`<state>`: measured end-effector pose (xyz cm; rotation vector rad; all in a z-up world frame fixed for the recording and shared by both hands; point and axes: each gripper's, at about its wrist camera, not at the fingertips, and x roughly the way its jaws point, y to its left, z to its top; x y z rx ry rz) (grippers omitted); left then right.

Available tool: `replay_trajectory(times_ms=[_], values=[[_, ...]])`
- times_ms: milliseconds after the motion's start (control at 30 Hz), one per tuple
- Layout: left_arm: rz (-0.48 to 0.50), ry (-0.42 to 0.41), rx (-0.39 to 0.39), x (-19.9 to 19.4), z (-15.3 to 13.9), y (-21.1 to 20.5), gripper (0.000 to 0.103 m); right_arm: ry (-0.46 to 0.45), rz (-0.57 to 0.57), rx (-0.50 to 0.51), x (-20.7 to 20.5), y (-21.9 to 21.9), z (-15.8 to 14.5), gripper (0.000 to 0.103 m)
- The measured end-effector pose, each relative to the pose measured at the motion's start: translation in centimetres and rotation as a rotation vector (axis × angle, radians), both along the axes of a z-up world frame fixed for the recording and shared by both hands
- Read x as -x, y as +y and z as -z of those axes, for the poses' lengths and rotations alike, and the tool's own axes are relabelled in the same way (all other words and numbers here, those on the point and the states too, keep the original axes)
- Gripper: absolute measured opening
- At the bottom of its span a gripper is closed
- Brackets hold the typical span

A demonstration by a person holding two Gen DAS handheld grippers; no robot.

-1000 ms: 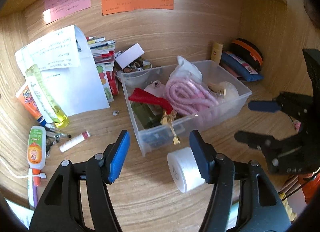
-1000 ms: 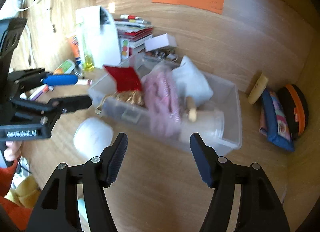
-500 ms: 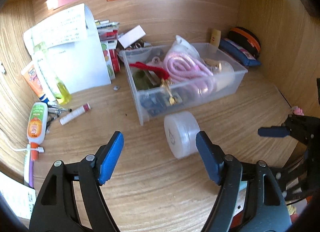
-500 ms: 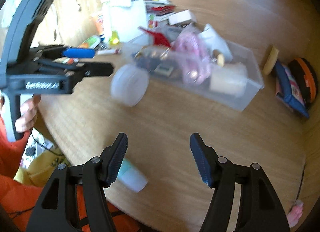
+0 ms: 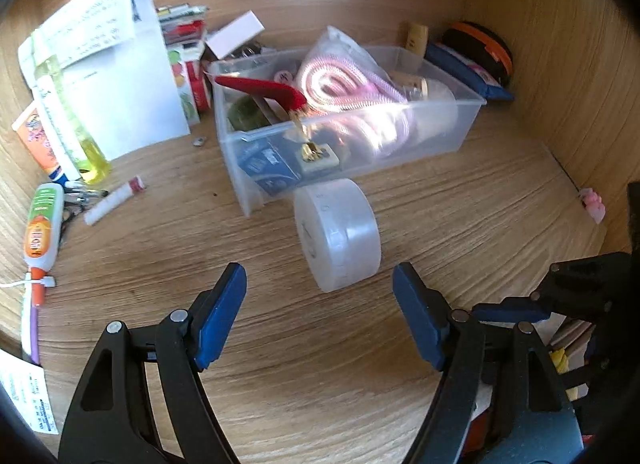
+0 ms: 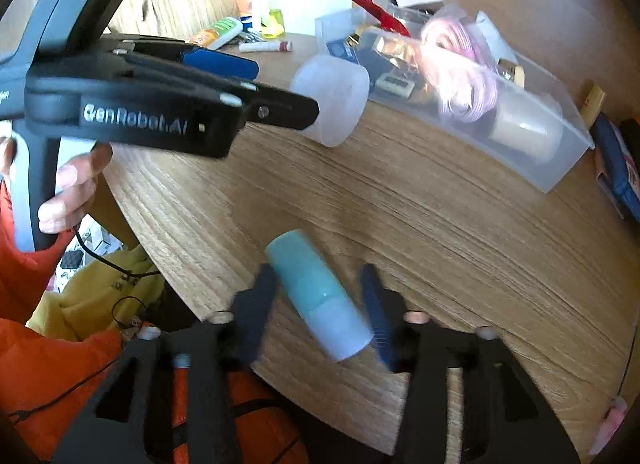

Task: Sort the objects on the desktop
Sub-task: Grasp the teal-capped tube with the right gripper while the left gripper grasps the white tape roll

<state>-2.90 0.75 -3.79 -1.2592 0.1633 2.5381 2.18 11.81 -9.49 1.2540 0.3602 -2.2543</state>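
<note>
Wood-grain bench (image 5: 360,392) boxed in by wooden walls at the back and right, rounded near edge. Nearest, right tool (image 6: 316,308) spread wide around a teal-and-white tube (image 6: 316,296) lying by that edge, not clamped. Left tool (image 5: 320,316) released too, empty, bare wood between its fingers. Just beyond, white round tub (image 5: 338,234) on its side, touching the clear bin (image 5: 460,132). Bin crowded: pink coiled cord (image 5: 348,84), red pouch (image 5: 264,90). Far left: bottles (image 5: 68,112), propped paper (image 5: 120,76).
</note>
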Motion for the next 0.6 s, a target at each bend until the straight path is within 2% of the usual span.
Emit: replay_trajectory(times_ms=[67, 333, 367, 400, 533, 600], values=[[0.004, -0.013, -0.002, 0.6, 0.4, 0.3, 0.076, 0.006, 0.016, -0.006, 0.3, 0.2, 0.0, 0.023], [-0.013, -0.025, -0.029, 3.3, 0.9, 0.8, 0.075, -0.003, 0.092, -0.001, 2.9, 2.2, 0.2, 0.023], [-0.006, -0.028, -0.045, 3.5, 0.9, 0.9, 0.071, -0.004, 0.101, 0.003, 3.2, 2.5, 0.2, 0.023], [-0.008, -0.027, -0.05, 3.6, 0.9, 0.9, 0.063, -0.002, 0.115, 0.005, 3.6, 2.8, 0.1, 0.023], [-0.022, -0.036, -0.044, 4.3, 1.1, 1.0, 0.049, 0.013, 0.146, 0.017, 4.4, 3.7, -0.3, 0.023], [-0.03, -0.042, -0.043, 4.6, 1.3, 1.0, 0.032, 0.026, 0.162, 0.026, 4.9, 4.1, -0.7, 0.023]])
